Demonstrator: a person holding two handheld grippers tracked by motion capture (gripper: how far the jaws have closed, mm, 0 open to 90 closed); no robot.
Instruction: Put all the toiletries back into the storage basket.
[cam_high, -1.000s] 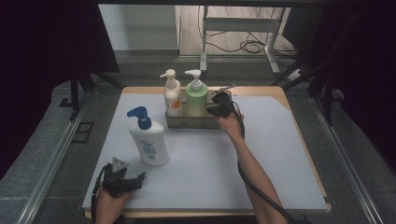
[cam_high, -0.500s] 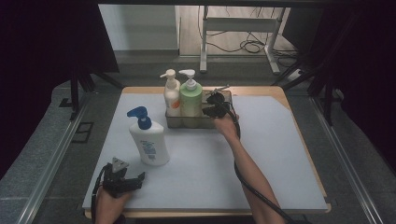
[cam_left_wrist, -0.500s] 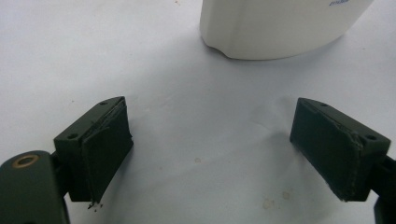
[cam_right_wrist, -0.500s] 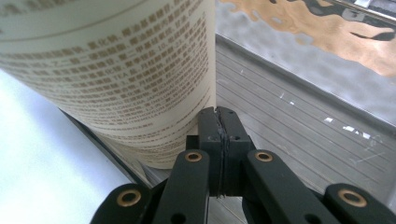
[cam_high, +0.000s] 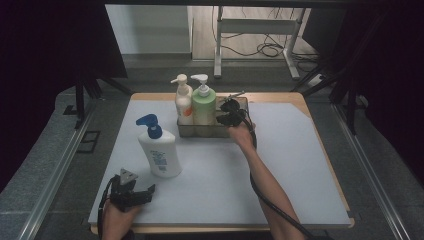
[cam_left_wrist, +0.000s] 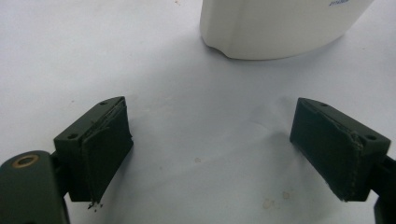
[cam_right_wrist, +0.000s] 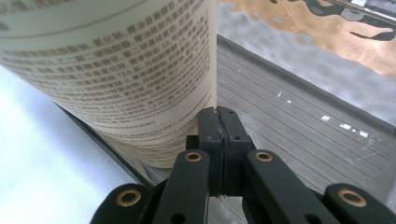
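My right tool (cam_high: 227, 112), jaws pressed together on nothing, sits inside the far tray (cam_high: 240, 102) against the green bottle (cam_high: 204, 107), probably to nudge it beside the cream bottle (cam_high: 183, 104). Both stand upright, nozzles pointing right. My left tool (cam_high: 131, 192) waits spread apart near the white bottle (cam_high: 159, 152).

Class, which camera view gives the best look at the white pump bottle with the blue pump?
The high view: it shows the whole white pump bottle, blue pump included, standing on the mat in front of the tray. The left gripper view shows just its rounded base beyond the open left tool.
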